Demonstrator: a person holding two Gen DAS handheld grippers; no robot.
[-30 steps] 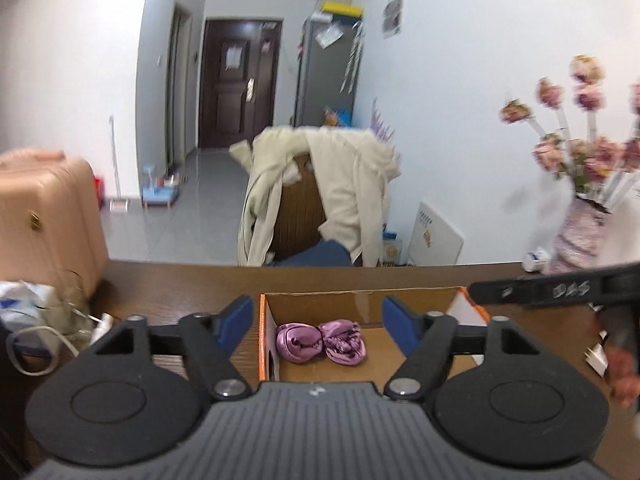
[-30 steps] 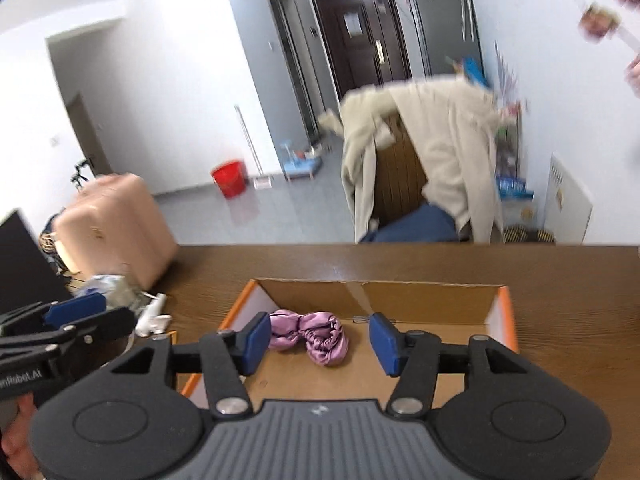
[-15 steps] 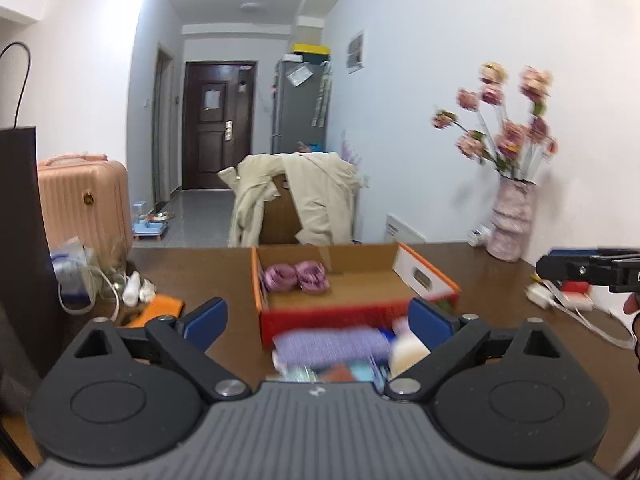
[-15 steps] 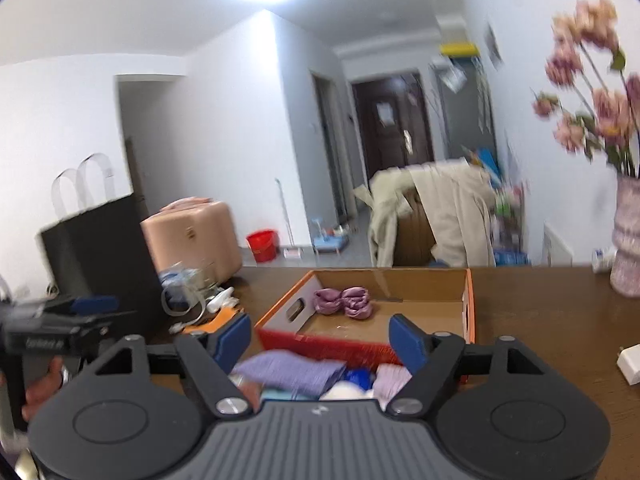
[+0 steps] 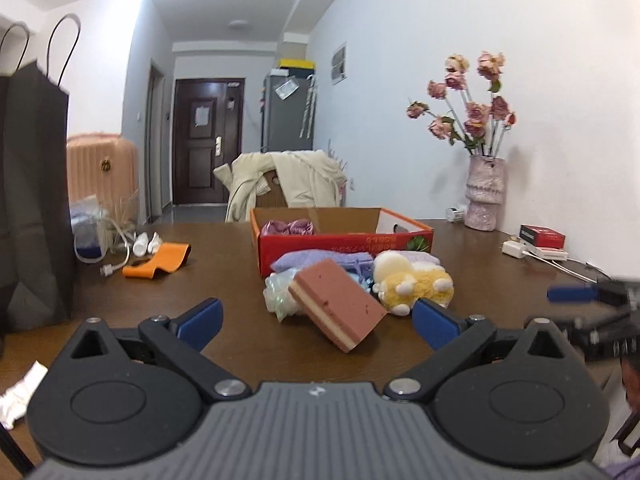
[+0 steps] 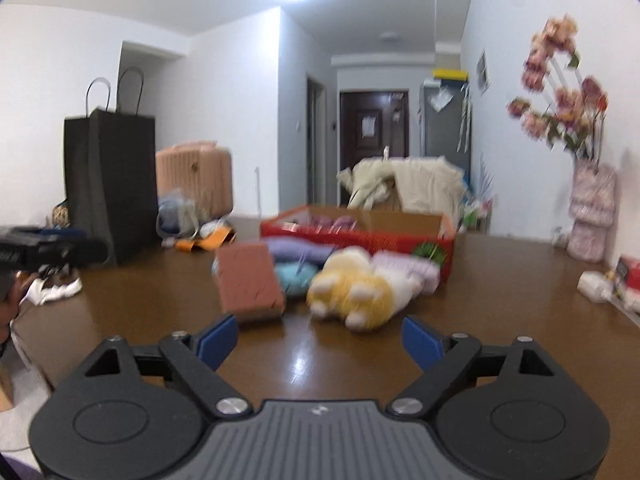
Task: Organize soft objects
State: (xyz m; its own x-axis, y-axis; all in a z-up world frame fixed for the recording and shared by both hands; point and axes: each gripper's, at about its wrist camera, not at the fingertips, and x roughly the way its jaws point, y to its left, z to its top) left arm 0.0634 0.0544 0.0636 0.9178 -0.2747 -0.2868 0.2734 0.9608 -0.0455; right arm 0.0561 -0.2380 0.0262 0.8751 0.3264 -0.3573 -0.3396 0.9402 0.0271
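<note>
Soft pile on surface point(image 5: 224, 280) just before red box point(image 5: 344, 242): pink sponge point(image 5: 338, 306) tilted, yellow plush point(image 5: 414, 284) on side. My left gripper point(image 5: 316, 322) fingers wide, empty. Right gripper point(image 6: 320, 340) fingers opening, nothing between.

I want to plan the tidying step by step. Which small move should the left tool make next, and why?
Probably ease the left tool forward around the pink sponge. The sponge is the nearest soft thing, leaning outside the red box, and the tool's jaws stand wide and empty just short of it.
</note>
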